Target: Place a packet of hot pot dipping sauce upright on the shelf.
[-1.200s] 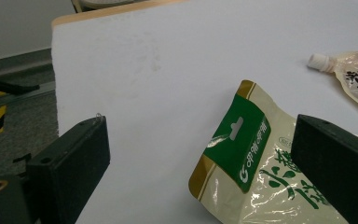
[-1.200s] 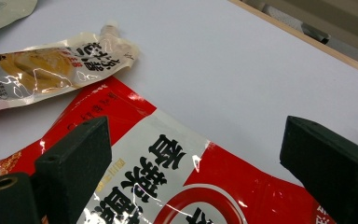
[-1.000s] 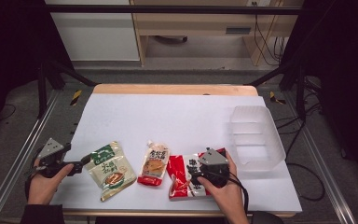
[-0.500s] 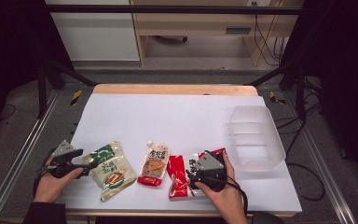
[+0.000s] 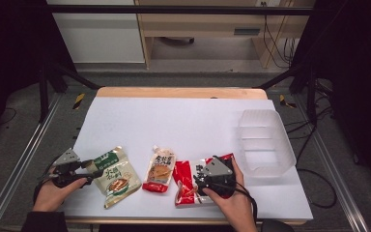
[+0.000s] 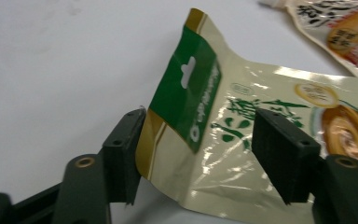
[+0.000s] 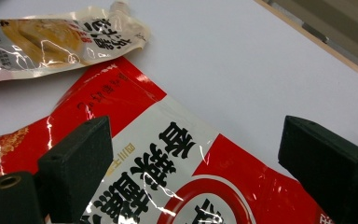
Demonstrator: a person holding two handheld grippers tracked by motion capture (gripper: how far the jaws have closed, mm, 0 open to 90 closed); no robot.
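The left gripper has advanced, its jaws just narrowing around the green pouch near the desk's front-left corner, pads apart; right gripper gapes over the Chinese-lettered red pouch, spouted pouch between.

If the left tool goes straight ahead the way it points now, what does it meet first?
Most likely the green pouch. The left tool already has that pouch's top edge between its jaws, which have just been closing but do not yet press it.
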